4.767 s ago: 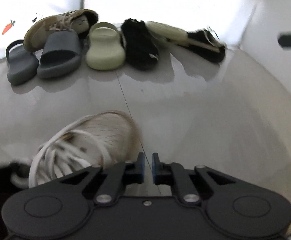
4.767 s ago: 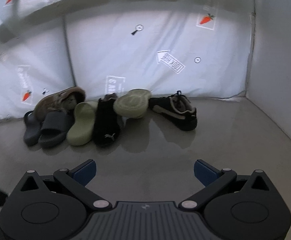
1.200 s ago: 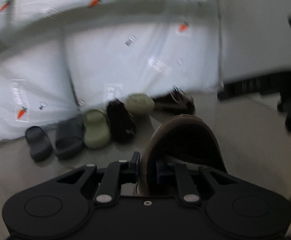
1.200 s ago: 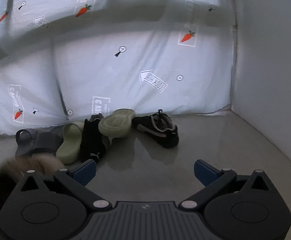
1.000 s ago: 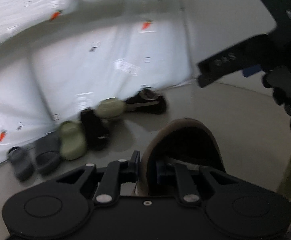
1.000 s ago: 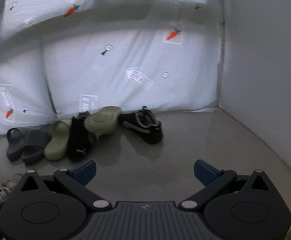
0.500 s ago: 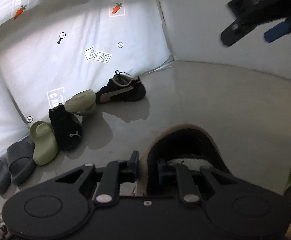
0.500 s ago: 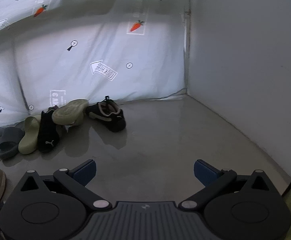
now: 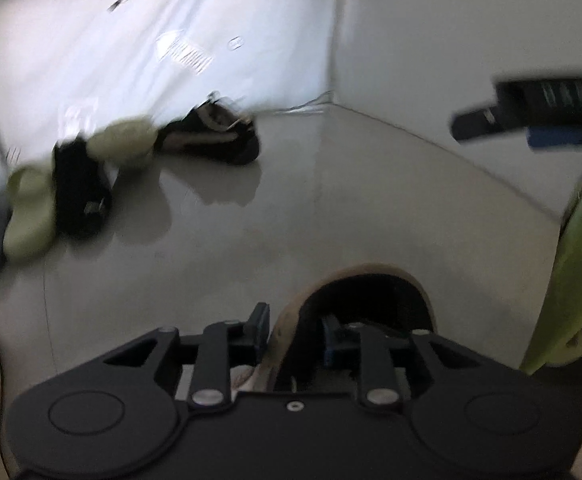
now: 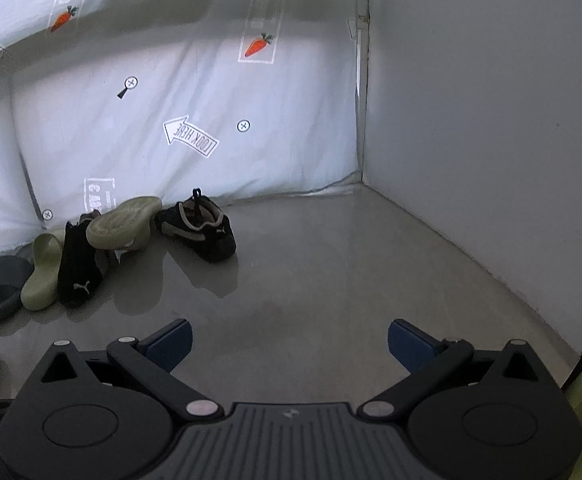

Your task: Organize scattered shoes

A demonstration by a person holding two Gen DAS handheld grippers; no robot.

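Now the left gripper [image 9: 295, 334], at the bottom of the frame, is opening; its pads have parted from the tan shoe [image 9: 365, 308] between them. Right gripper [image 10: 289, 340] stays wide open, empty.

White backdrop sheet [image 10: 195, 92], beyond the jaws:
- arrow sign [image 10: 190, 136], lettering mirrored, reads "LOOK HERE";
- carrot emblems [image 10: 257, 45];
- magnifier marks [image 10: 127, 87];
- boxed stamp [image 10: 99, 194], illegible.

Black sneaker [image 10: 79, 268], ahead-left of the jaws: white leaping-cat logo on toe.

Left wrist view: blurred, nothing legible.
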